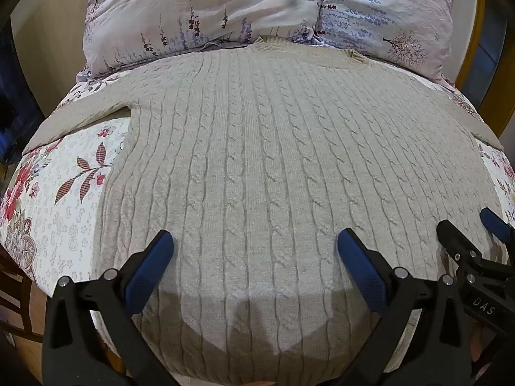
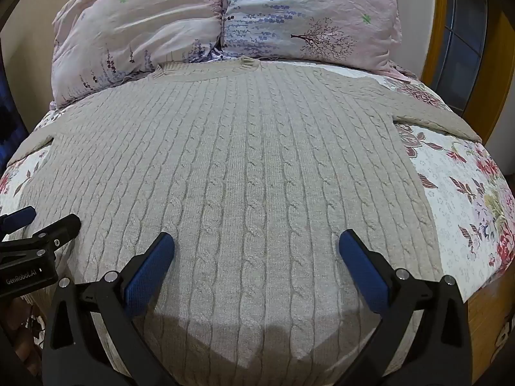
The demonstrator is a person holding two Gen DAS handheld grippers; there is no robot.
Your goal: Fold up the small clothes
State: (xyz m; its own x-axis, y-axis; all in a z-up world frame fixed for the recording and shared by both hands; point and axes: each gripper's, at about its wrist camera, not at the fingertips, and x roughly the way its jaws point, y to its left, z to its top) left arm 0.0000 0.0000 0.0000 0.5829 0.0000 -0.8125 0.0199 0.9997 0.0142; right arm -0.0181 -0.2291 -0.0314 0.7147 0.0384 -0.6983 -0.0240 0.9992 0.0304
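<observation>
Blue ribbed pads on black plastic arms, left gripper (image 1: 254, 251) spread wide, pinching nothing, over the lower part of a beige cable-knit sweater (image 1: 257, 148). Right gripper (image 2: 256, 251) likewise spread and empty, just beside the left. Sweater flat, unfolded, collar toward two crinkled lavender-print pillows (image 2: 225, 19), sleeves out to both sides. Beneath it, quilted floral bedspread (image 2: 460, 199), bare strips showing at each side. Hem close to the near bed edge.
</observation>
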